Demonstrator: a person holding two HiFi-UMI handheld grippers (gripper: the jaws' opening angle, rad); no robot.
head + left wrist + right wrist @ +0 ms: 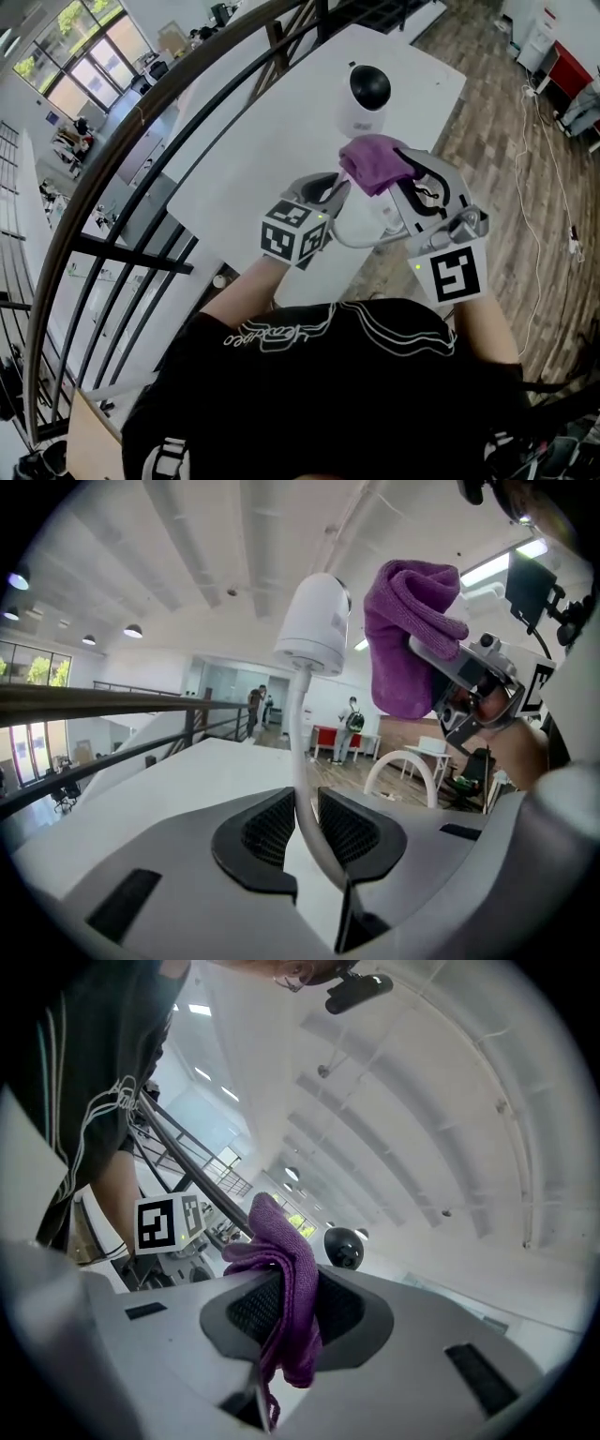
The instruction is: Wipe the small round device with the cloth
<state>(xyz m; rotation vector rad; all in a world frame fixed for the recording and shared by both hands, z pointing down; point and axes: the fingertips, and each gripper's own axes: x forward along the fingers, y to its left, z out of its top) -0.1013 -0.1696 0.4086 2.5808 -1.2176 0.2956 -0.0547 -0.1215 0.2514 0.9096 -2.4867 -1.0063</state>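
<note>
The small round device (366, 98), white with a black dome, stands on the white table (253, 159). A white cable (302, 761) runs from its base (314, 621) back between the pads of my left gripper (302, 822), which is shut on it. In the head view the left gripper (336, 192) sits just below the device. My right gripper (398, 169) is shut on a bunched purple cloth (375, 161), held close to the device's near side without touching it. In the right gripper view the cloth (286, 1288) fills the jaws and the dome (344, 1248) shows just beyond.
A black curved railing (122, 150) runs along the table's left side. Wooden floor (506, 131) with loose cords (548, 178) lies to the right. Red furniture (567, 70) stands at the far right.
</note>
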